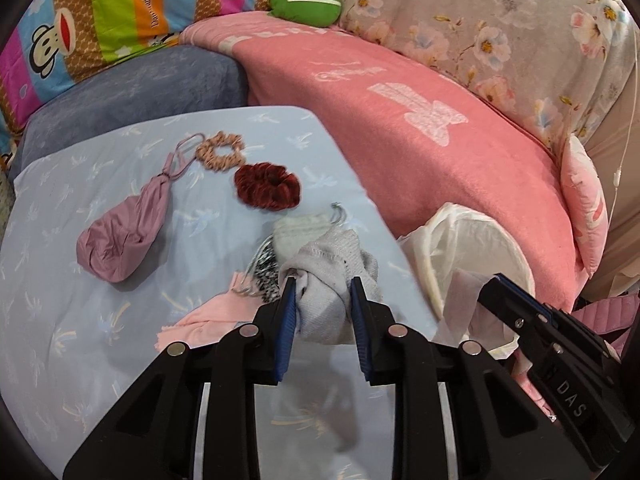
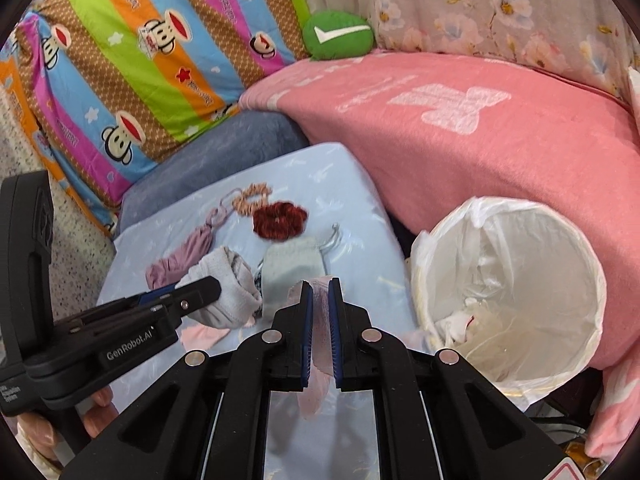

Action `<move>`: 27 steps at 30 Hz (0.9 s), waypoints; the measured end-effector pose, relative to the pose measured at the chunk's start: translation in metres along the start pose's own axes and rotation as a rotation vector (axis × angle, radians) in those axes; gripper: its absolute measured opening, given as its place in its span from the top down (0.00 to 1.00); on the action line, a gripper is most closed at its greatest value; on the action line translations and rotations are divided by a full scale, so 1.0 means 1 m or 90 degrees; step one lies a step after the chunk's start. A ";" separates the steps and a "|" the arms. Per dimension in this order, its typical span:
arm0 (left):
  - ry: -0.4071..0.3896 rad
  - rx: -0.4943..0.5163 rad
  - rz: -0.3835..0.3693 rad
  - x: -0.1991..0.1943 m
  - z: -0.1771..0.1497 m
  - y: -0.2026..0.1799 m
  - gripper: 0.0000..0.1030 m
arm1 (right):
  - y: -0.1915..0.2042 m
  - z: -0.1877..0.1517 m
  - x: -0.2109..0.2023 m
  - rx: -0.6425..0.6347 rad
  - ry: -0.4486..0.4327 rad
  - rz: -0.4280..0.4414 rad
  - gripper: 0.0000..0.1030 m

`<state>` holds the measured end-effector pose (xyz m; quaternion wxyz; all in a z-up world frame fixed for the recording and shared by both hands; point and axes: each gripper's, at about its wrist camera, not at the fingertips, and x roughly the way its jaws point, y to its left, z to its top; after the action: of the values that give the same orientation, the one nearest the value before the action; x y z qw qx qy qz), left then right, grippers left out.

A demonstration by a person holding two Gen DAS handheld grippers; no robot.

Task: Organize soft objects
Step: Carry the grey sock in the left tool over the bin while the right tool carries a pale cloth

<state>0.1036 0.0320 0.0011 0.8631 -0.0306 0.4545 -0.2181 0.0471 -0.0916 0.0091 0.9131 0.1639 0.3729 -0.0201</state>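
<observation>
Bin (image 2: 508,292) sits at four o'clock off the blue sheet (image 1: 80,280), lined in white plastic and close beside the pink blanket (image 1: 420,152). Left gripper (image 1: 324,300) is clamped on a bunched grey sock (image 1: 332,276) lifted above the sheet, while the right gripper (image 2: 319,300) is pinched nearly closed on a thin pink cloth (image 2: 318,364) hanging between its pads. Best bet, I reckon: carry each piece fully over the rim before letting go, since loose ends could snag the liner.

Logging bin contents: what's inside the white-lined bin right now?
In the white-lined bin, a small crumpled white item with a red spot lies on the liner's bottom. Liner folds hide whatever might sit beneath them.
</observation>
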 end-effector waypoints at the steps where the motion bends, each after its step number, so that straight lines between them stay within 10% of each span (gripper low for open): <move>1: -0.002 0.005 -0.003 0.000 0.002 -0.004 0.75 | -0.003 0.003 -0.004 0.004 -0.008 -0.001 0.93; 27: -0.005 0.144 -0.102 0.024 0.039 -0.137 0.75 | -0.117 0.055 -0.060 0.101 -0.117 -0.099 0.93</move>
<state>0.0985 -0.1070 0.0399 0.8427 0.0295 0.4195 -0.3362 0.0227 -0.2242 0.0537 0.9232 0.2038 0.2964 -0.1351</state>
